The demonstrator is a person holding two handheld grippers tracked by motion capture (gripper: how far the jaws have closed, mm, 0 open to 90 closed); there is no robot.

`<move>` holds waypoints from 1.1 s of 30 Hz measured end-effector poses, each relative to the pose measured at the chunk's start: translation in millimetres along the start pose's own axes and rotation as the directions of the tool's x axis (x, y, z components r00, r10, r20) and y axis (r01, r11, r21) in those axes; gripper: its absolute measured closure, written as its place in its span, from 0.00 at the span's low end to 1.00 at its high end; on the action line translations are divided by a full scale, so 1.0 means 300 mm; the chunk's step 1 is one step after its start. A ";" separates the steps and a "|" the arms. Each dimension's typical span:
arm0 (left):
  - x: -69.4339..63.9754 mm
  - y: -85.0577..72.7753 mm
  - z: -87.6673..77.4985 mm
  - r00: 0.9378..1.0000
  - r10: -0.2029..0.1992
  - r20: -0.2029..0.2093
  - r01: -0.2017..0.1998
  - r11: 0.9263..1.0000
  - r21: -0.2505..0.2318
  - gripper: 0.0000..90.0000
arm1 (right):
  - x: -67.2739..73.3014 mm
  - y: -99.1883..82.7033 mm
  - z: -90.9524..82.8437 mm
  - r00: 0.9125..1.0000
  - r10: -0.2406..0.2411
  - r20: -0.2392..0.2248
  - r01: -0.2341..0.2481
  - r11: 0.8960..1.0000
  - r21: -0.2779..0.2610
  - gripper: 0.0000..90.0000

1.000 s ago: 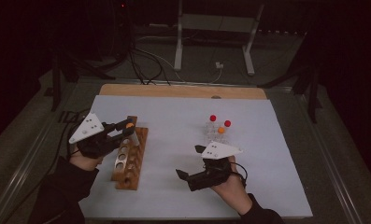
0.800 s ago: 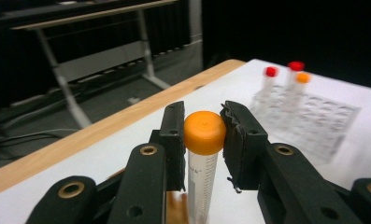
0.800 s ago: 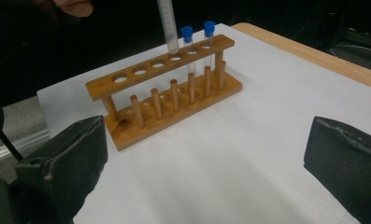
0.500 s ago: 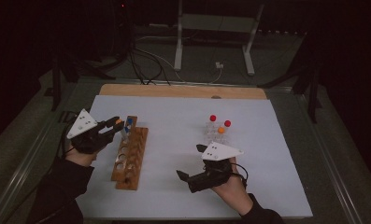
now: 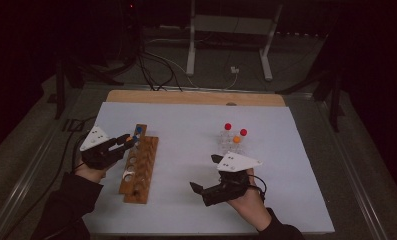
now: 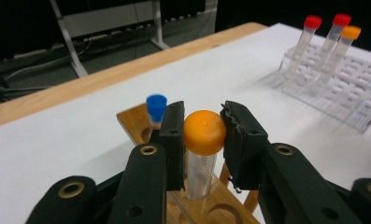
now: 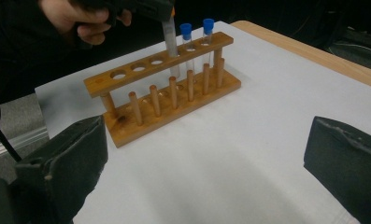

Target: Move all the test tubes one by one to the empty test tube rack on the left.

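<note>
Over the wooden rack (image 5: 141,167) at the table's left side, the left gripper (image 5: 128,141) clamps an orange-capped tube (image 6: 203,154) upright, its lower end apparently inside a rack hole beside two blue-capped tubes (image 7: 196,39). Well apart, the right gripper (image 5: 203,172) rests with jaws spread wide and nothing between them, near the clear rack (image 5: 232,145) holding three capped tubes.

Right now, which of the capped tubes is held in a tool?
The orange-capped tube over the wooden rack: the left tool grips it below its cap. The two blue-capped tubes stand free in the rack.
</note>
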State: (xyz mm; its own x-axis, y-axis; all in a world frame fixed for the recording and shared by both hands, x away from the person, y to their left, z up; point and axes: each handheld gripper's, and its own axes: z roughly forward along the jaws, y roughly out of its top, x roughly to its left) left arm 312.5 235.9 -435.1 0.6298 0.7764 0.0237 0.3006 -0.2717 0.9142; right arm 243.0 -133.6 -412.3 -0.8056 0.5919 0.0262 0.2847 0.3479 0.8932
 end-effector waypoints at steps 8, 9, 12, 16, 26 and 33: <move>-0.006 -0.016 0.023 1.000 0.007 -0.007 -0.006 0.999 0.044 0.80 | -0.002 0.001 -0.005 1.000 -0.002 0.000 0.002 1.000 -0.002 0.00; -0.008 -0.018 0.025 1.000 0.009 -0.010 -0.009 0.999 0.048 0.80 | -0.002 0.001 -0.006 1.000 -0.001 -0.002 0.001 1.000 -0.003 0.00; -0.014 -0.024 0.033 1.000 0.017 -0.016 -0.016 0.998 0.061 0.80 | -0.001 0.002 -0.007 1.000 -0.003 -0.001 0.003 1.000 -0.002 0.00; -0.018 -0.031 0.041 0.999 0.026 -0.021 -0.024 0.996 0.086 0.80 | -0.003 0.004 -0.010 1.000 0.000 0.001 0.000 1.000 -0.003 0.00; -0.026 -0.031 0.037 0.999 0.054 -0.004 -0.054 0.995 0.082 0.72 | -0.009 0.010 -0.023 1.000 0.010 -0.009 -0.010 1.000 -0.021 0.00; -0.052 -0.011 0.013 0.997 0.075 -0.001 -0.075 0.996 0.045 0.40 | -0.041 0.025 -0.059 1.000 0.017 0.010 -0.016 0.998 -0.062 0.00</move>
State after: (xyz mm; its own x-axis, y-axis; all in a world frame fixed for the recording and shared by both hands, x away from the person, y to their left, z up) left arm 304.5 222.5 -440.0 0.6500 0.7543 0.0922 0.2851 -0.3545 0.8905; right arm 245.7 -151.1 -398.0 -0.7955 0.6049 0.0366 0.2647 0.2925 0.9189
